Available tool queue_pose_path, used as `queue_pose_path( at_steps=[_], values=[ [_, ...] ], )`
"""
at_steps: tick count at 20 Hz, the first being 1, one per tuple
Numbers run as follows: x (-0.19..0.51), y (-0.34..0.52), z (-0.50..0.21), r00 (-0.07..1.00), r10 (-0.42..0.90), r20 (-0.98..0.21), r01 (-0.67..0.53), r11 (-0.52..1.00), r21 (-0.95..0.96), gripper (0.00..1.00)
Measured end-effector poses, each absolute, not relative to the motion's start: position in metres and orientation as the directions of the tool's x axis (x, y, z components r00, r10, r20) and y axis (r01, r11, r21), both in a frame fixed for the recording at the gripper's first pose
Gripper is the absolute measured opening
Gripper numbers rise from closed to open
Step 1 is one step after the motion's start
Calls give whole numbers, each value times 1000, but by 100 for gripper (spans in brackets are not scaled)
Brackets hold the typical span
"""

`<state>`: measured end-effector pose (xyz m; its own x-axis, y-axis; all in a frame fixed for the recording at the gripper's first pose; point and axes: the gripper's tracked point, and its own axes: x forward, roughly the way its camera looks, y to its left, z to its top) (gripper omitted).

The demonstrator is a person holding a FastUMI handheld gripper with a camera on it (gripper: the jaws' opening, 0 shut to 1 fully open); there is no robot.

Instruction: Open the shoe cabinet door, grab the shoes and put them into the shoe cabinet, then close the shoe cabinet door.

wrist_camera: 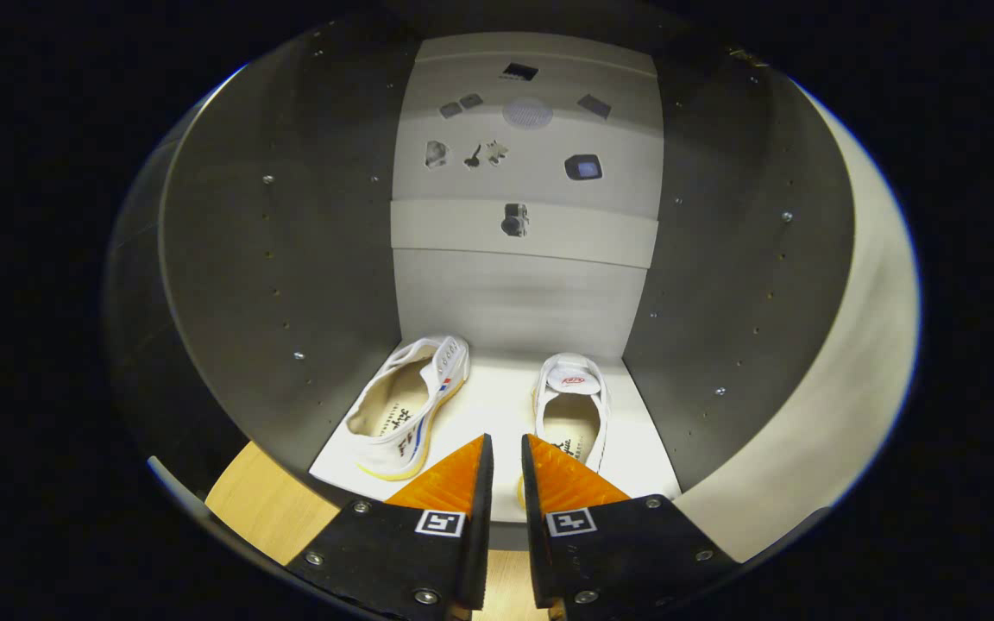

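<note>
Between our two fingers, a narrow gap and nothing gripped.

Our gripper (506,448) hovers at the open front of the shoe cabinet (290,259), its jaws nearly together with only a thin slit between them, pressing on nothing. We count two white shoes on the cabinet's pale floor (497,405), just beyond the fingertips: the left shoe (411,405), with a red and blue stripe, lies tilted on its side near the cabinet's left wall; the right shoe (572,405) stands upright toward the right wall, its heel end partly behind the right finger. Two dark side walls flank a pale back panel (523,293), and a wooden floor (268,504) shows below the cabinet's front edge.
</note>
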<state>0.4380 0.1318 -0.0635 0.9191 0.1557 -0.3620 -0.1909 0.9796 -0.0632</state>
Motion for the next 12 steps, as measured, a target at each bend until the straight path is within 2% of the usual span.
queue_pose_path(
  at_steps=[12],
  values=[
    [286, 131, -8, 974, 109, -198, -121, 992, -47, 19]
  ],
)
